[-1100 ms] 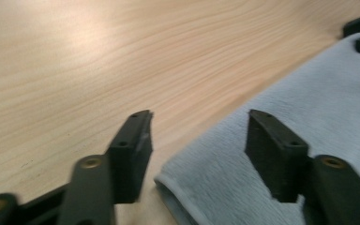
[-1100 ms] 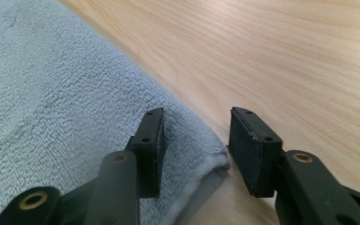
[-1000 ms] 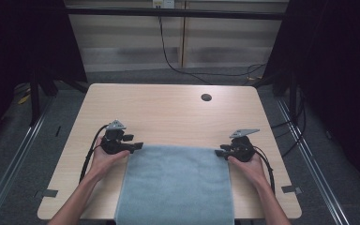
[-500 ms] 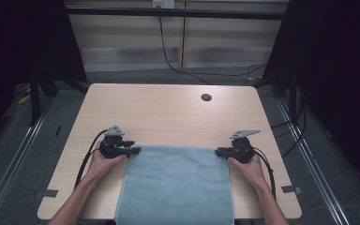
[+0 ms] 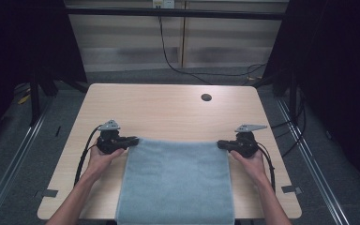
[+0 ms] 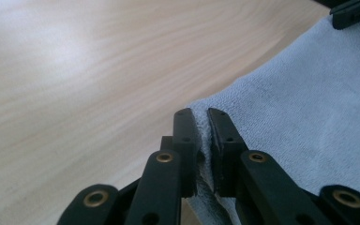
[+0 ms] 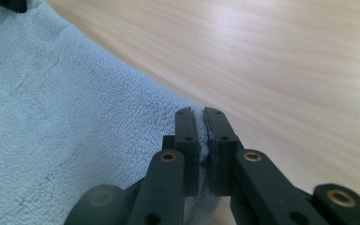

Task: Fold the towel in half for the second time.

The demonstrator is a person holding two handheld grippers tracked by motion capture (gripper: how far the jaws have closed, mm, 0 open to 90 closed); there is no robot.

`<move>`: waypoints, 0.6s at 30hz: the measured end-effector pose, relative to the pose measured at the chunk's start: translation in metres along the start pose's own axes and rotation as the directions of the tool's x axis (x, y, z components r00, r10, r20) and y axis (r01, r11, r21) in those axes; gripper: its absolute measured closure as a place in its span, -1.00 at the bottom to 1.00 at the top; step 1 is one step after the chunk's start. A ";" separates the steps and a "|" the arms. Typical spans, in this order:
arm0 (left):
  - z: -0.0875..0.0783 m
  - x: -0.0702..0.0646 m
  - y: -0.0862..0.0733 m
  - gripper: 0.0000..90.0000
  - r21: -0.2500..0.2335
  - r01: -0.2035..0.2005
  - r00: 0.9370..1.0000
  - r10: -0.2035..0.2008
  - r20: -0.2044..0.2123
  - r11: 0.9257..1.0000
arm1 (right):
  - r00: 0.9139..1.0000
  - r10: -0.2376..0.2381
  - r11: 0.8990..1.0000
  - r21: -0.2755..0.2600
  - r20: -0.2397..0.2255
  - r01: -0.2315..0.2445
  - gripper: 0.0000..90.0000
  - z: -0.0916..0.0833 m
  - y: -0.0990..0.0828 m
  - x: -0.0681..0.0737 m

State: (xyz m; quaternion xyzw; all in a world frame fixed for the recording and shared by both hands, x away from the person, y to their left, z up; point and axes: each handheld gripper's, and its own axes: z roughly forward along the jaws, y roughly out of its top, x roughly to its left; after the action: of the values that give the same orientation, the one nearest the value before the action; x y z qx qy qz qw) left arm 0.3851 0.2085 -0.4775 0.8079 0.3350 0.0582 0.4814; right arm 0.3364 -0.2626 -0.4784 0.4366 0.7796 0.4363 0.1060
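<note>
A light blue towel (image 5: 178,180) lies flat on the wooden table (image 5: 168,110) and hangs over its near edge. My left gripper (image 5: 133,139) pinches the towel's far left corner; its jaws have just been closing, and the cloth (image 6: 281,112) is pressed between them (image 6: 201,113). My right gripper (image 5: 220,144) is shut on the far right corner, where a fold of towel (image 7: 75,122) sits squeezed between the two black jaws (image 7: 200,112). Its jaws have also just closed on the cloth. Both hands rest on the table beside the towel.
A round cable hole (image 5: 206,97) is at the table's far right. Cables (image 5: 82,159) trail from each gripper toward the near edge. Bare wood stretches beyond the towel. Dark floor and rails surround the table.
Both grippers slid inward onto the towel's far corners and their jaws closed on the cloth. The towel itself lies where it was.
</note>
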 end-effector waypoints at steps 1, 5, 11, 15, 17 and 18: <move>-0.001 0.001 0.003 0.84 -0.014 0.008 1.000 -0.008 0.006 1.000 | 1.000 -0.003 1.000 -0.013 0.002 0.003 0.91 -0.001 0.004 0.000; -0.005 0.004 0.018 0.84 -0.055 0.020 1.000 -0.020 -0.003 0.998 | 1.000 -0.013 0.999 -0.043 0.013 0.013 0.91 -0.008 0.022 -0.001; -0.012 0.009 0.049 0.85 -0.121 0.025 0.999 -0.027 -0.016 0.992 | 0.999 -0.024 0.995 -0.097 0.044 0.028 0.91 -0.016 0.051 -0.004; -0.013 0.012 0.057 0.85 -0.136 0.032 0.999 -0.036 -0.025 0.990 | 0.999 -0.009 0.991 -0.130 0.050 0.016 0.91 -0.018 0.062 -0.010; -0.013 0.016 0.062 0.85 -0.137 0.029 0.999 -0.033 -0.027 0.990 | 0.998 -0.008 0.991 -0.136 0.055 0.015 0.92 -0.019 0.067 -0.014; -0.012 0.016 0.065 0.85 -0.116 0.005 0.999 -0.009 -0.040 0.993 | 0.998 -0.016 0.991 -0.129 0.059 0.023 0.92 -0.020 0.070 -0.015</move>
State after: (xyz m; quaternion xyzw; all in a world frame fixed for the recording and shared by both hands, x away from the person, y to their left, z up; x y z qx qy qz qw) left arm 0.4237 0.2062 -0.4222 0.7762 0.3436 0.0921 0.5206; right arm 0.3757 -0.2687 -0.4155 0.4336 0.7503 0.4722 0.1611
